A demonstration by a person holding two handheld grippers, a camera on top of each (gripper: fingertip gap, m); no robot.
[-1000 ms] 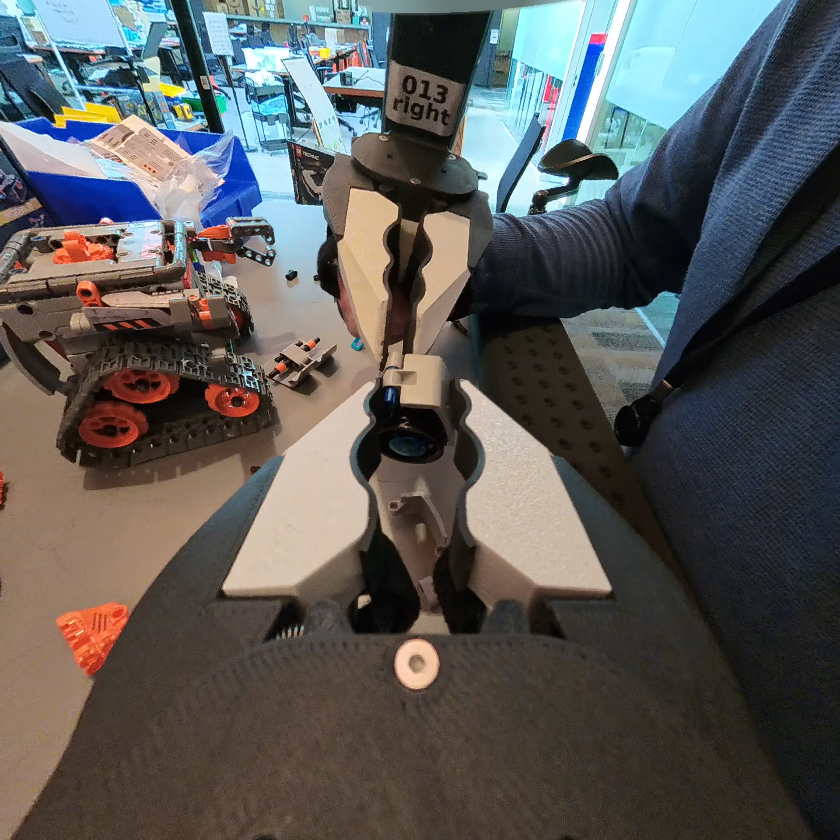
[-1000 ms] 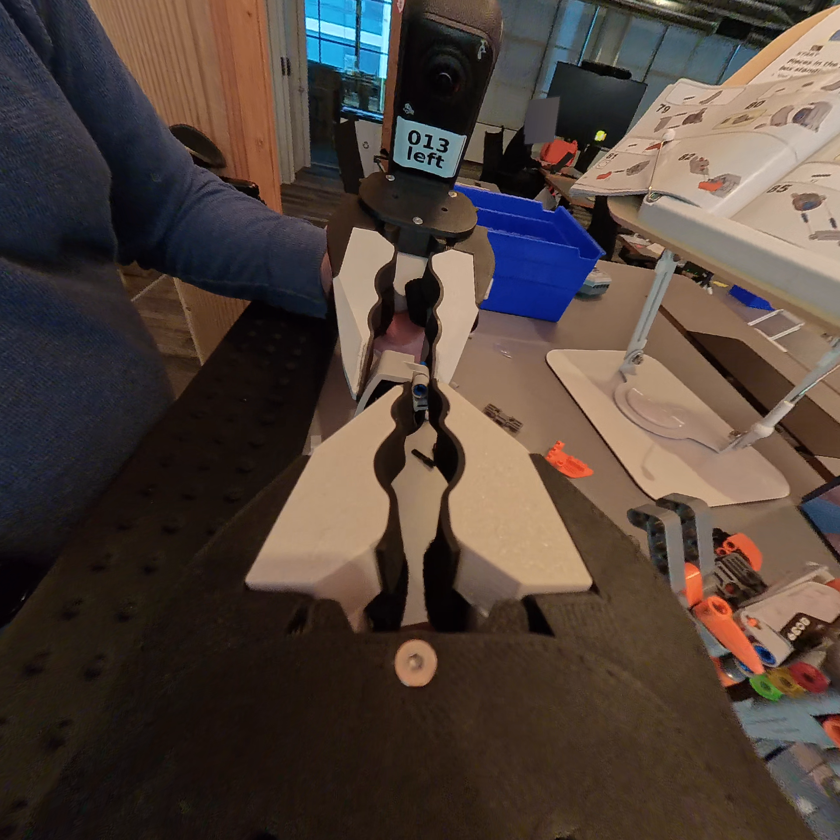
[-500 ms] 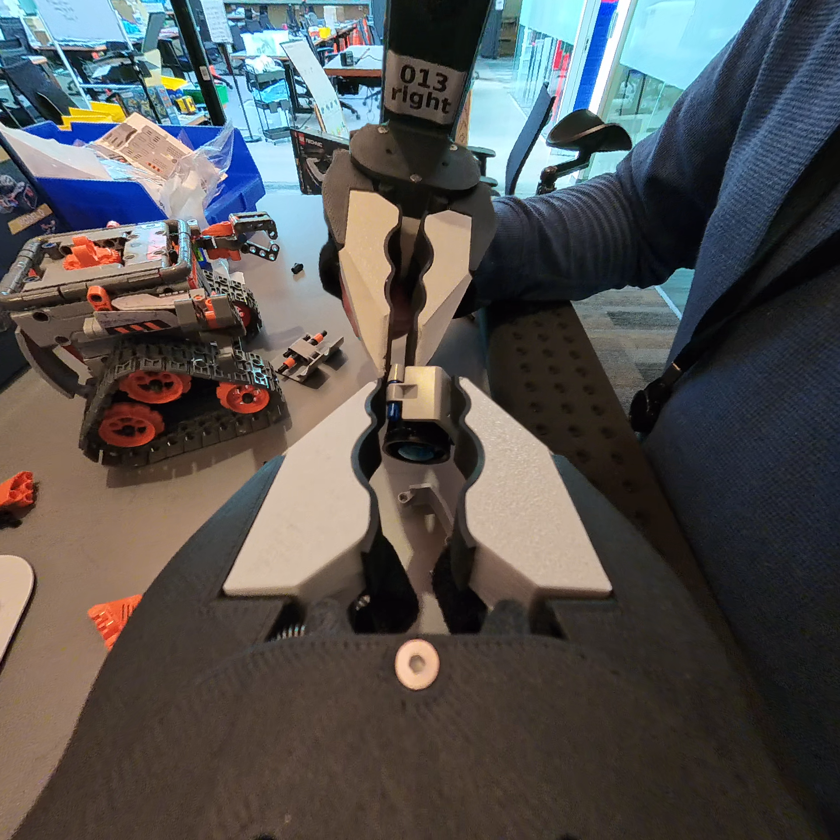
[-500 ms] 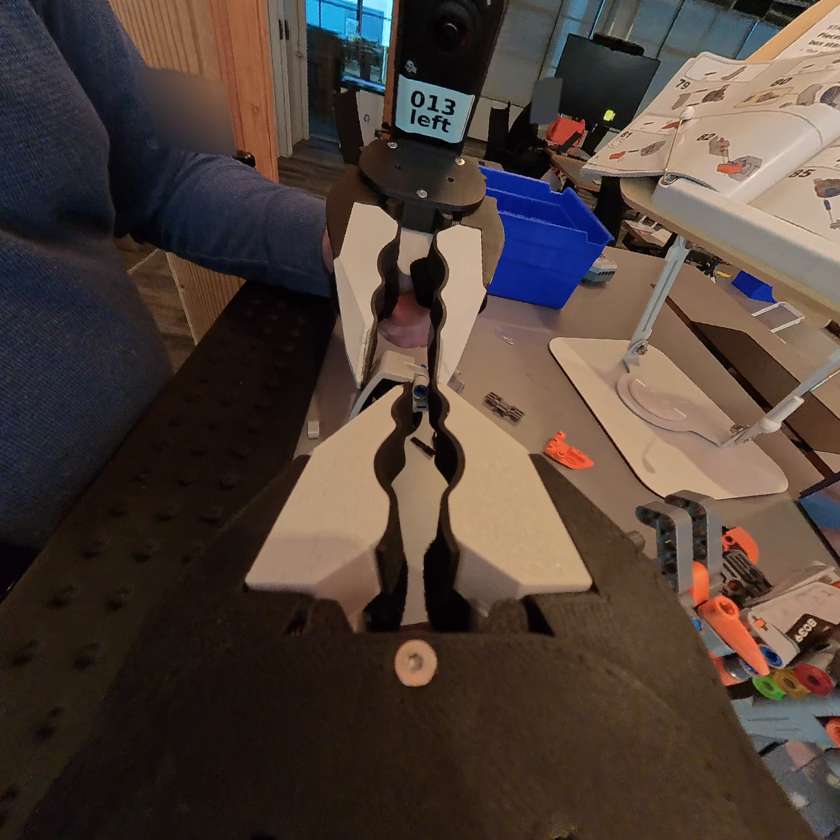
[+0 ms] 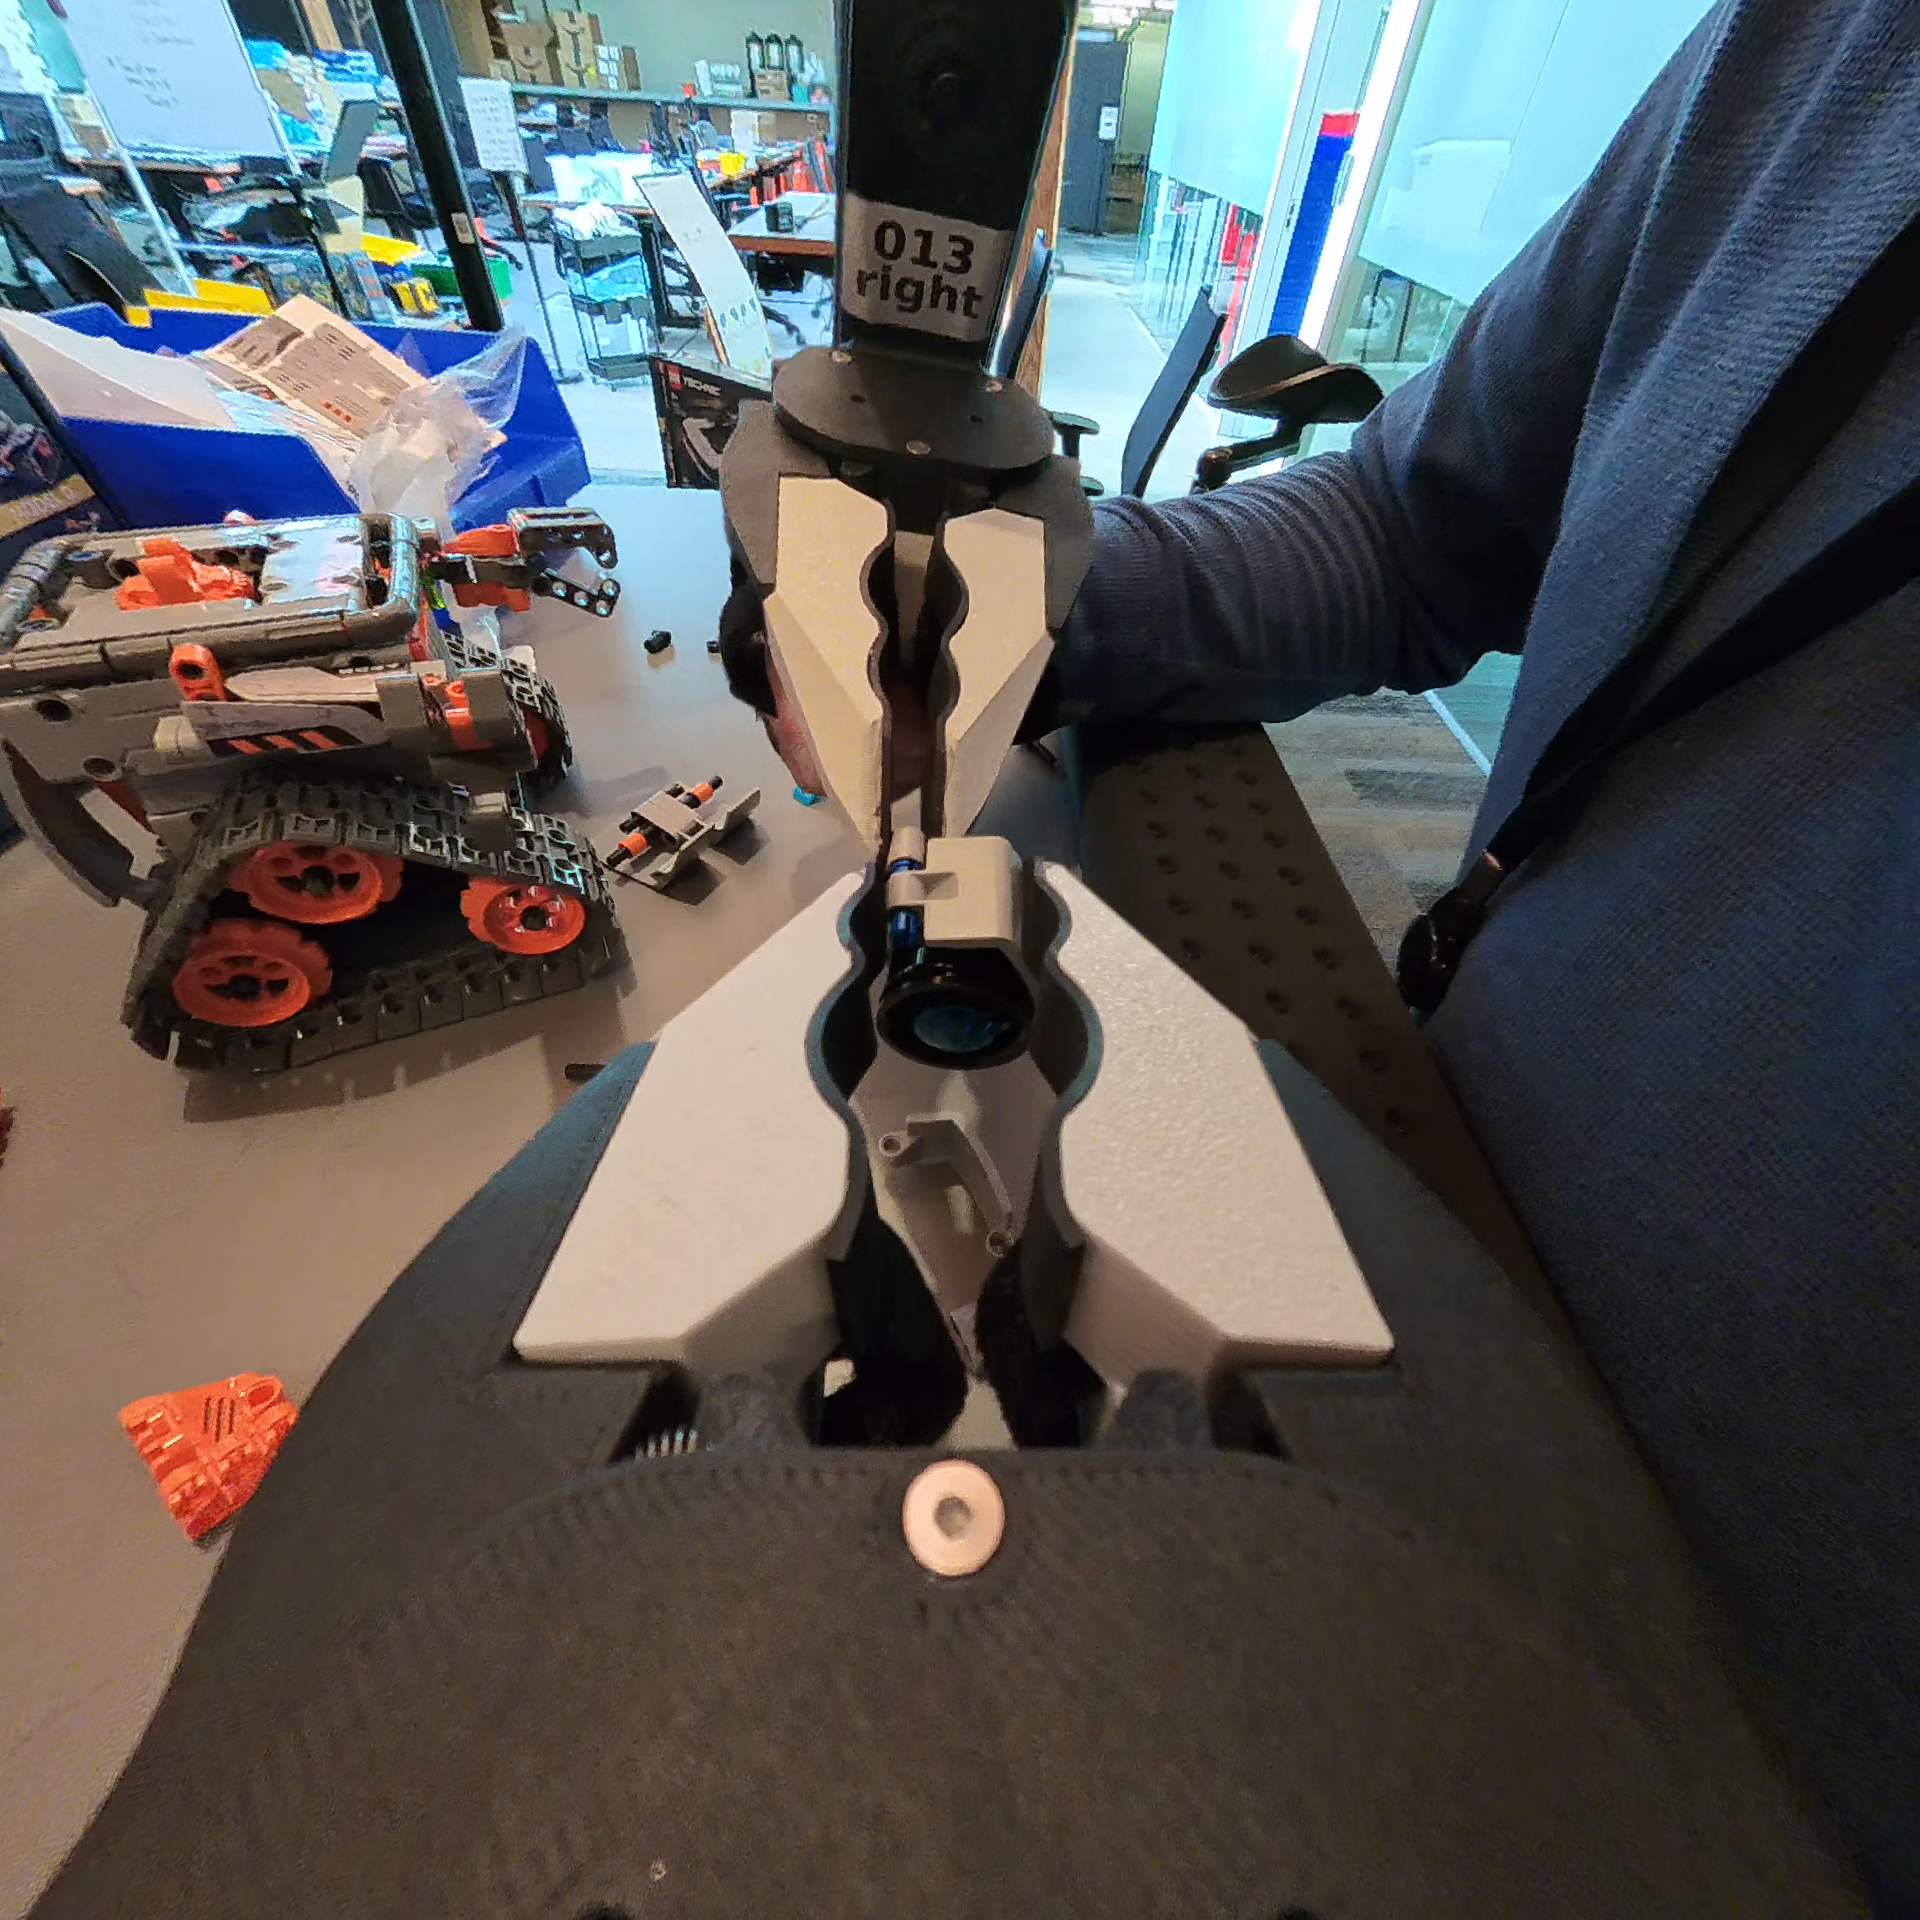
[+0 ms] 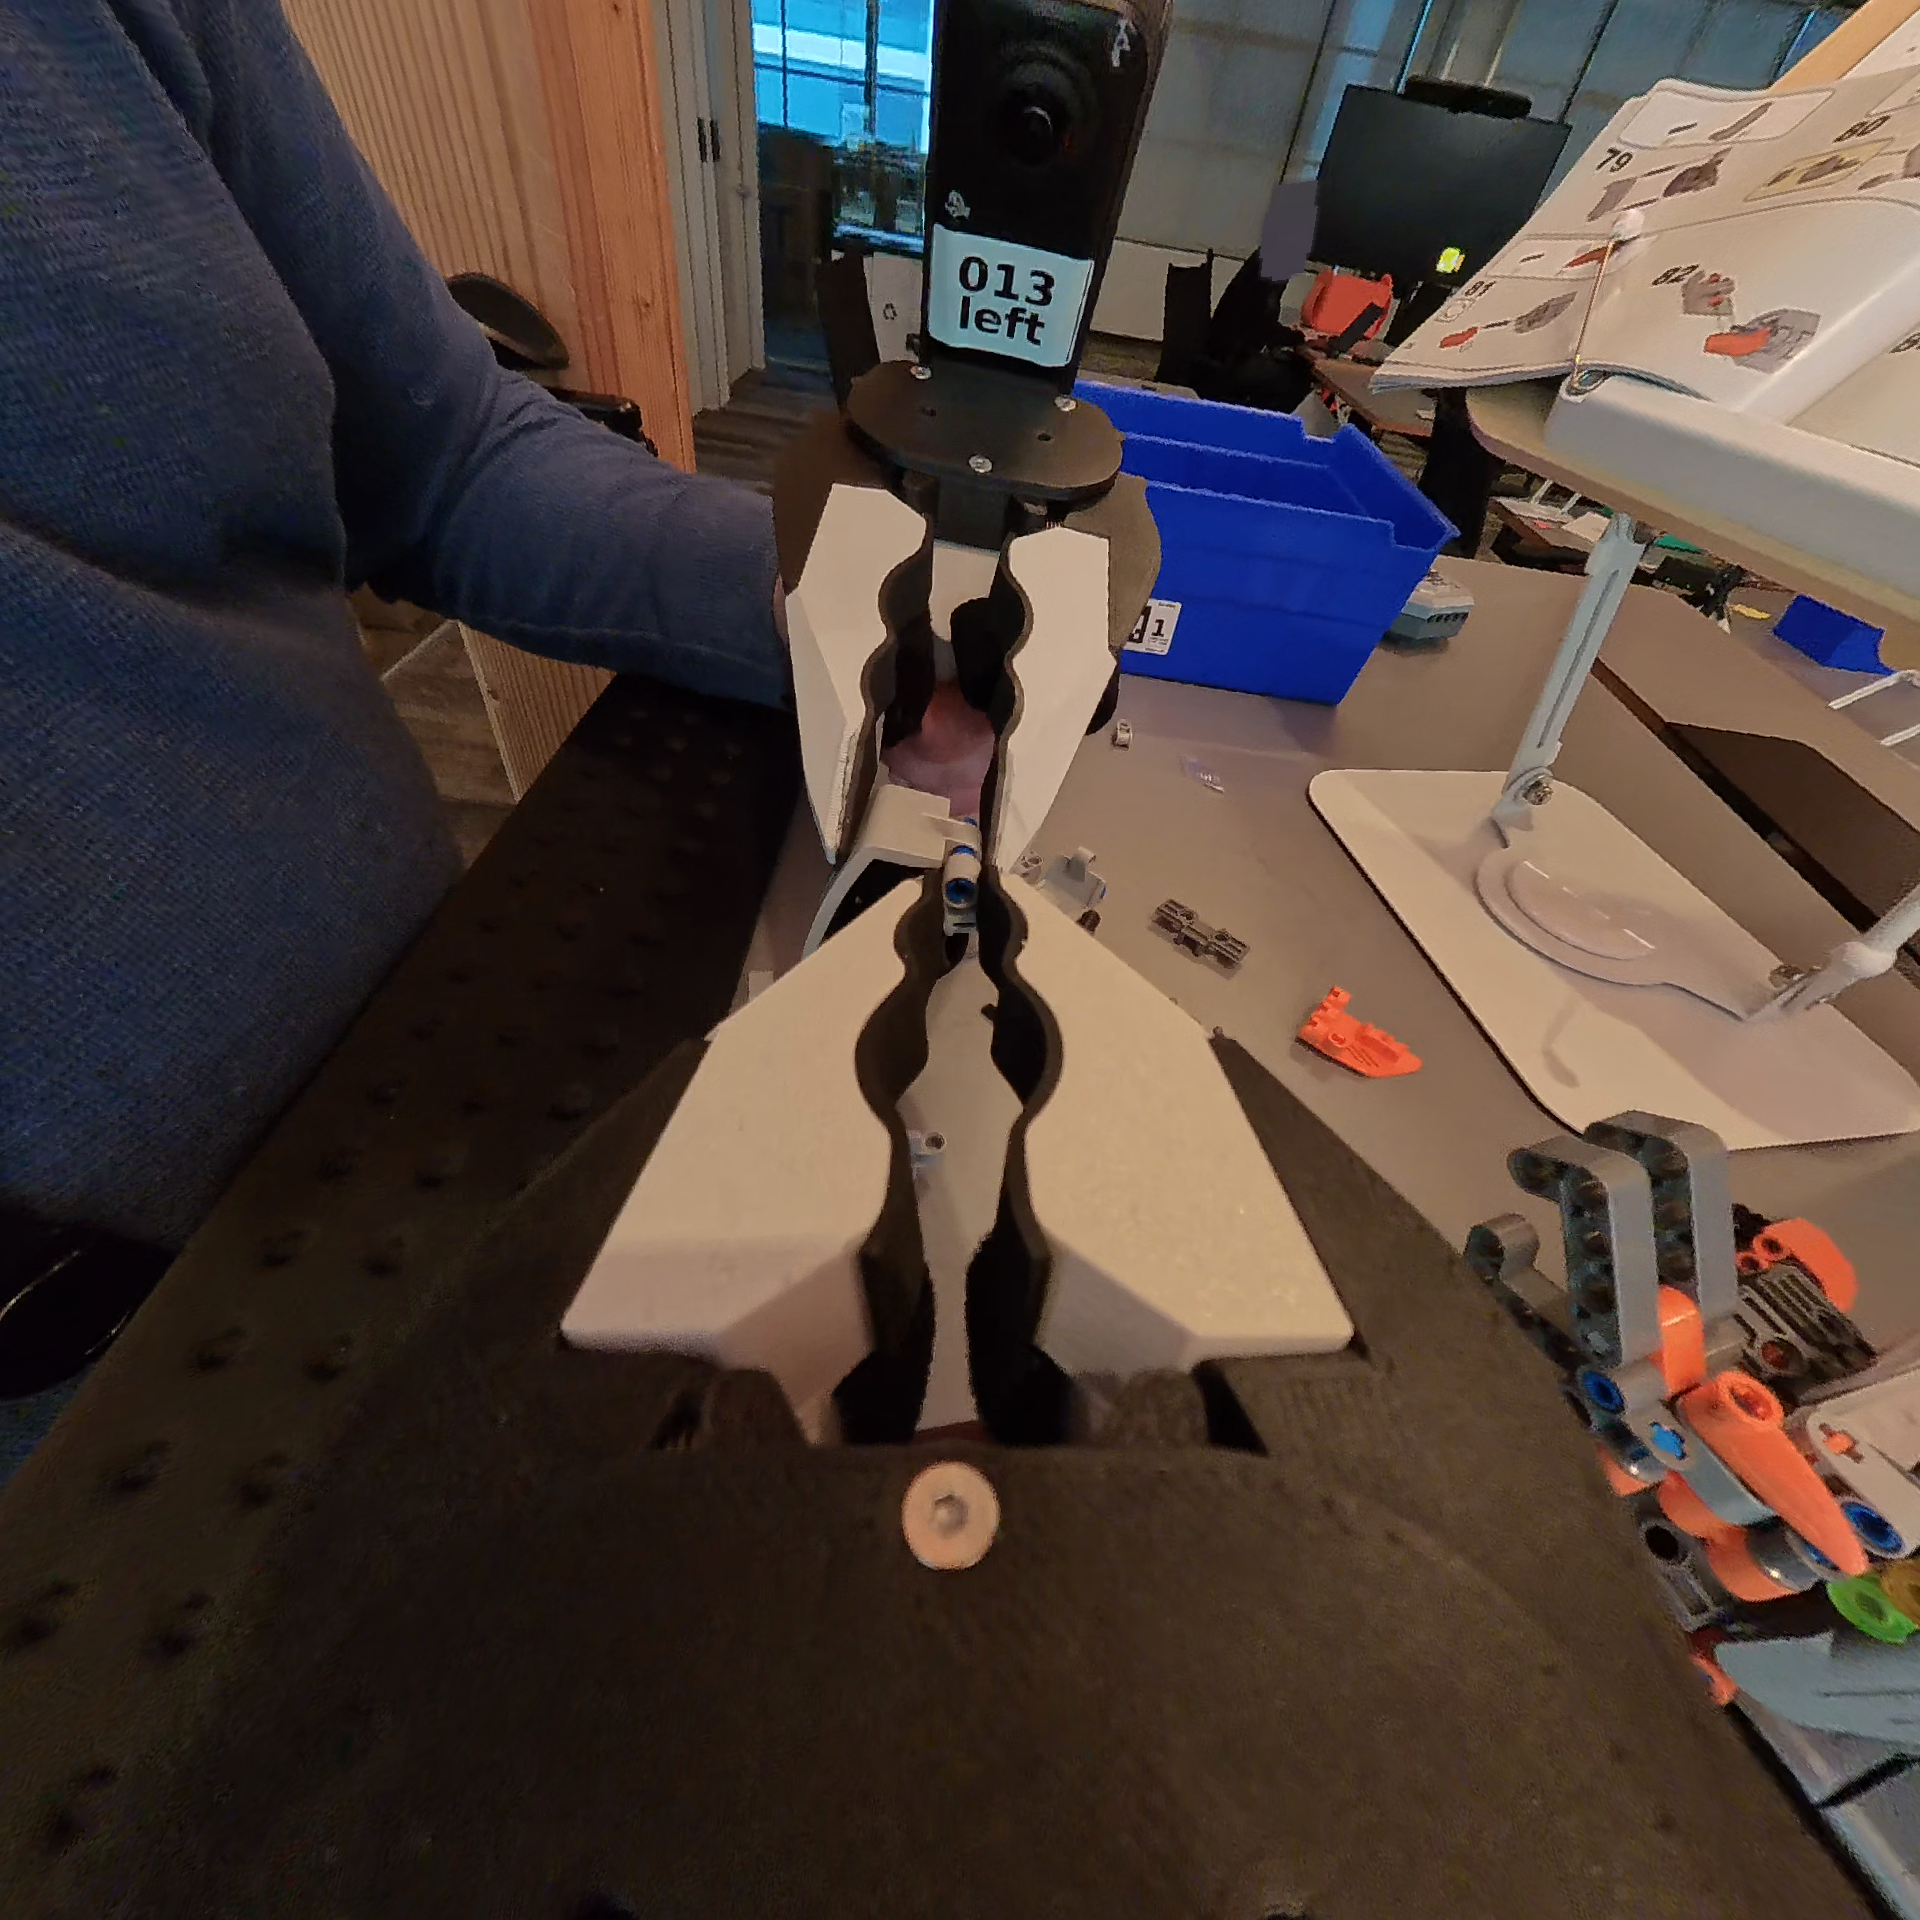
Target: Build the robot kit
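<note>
My left gripper [image 5: 951, 894] is shut on a small grey part [image 5: 966, 883] with a black round barrel [image 5: 951, 1003] that faces the camera. A blue pin [image 5: 902, 873] sticks out at the part's left side. My right gripper [image 5: 914, 821] faces the left one tip to tip and is pinched on that pin. In the right wrist view my right gripper [image 6: 961, 904] is shut on the blue pin [image 6: 958, 888]. Just beyond it, the left gripper [image 6: 925, 847] holds the grey part [image 6: 899, 831]. Both are held above the near table edge.
A grey, black and orange tracked model [image 5: 301, 727] stands at the left, before a blue bin [image 5: 260, 457]. Loose orange [image 5: 208, 1439] and grey [image 5: 681, 821] pieces lie about. A booklet stand [image 6: 1558, 935], another blue bin [image 6: 1268, 551] and a part-built model [image 6: 1714, 1351] show in the right wrist view. My two grippers' fingertips are within a few centimetres of each other.
Both grippers stay shut and tip to tip on the part and pin. The pair has shifted slightly over the table, and the part has turned a little in the left wrist view.
</note>
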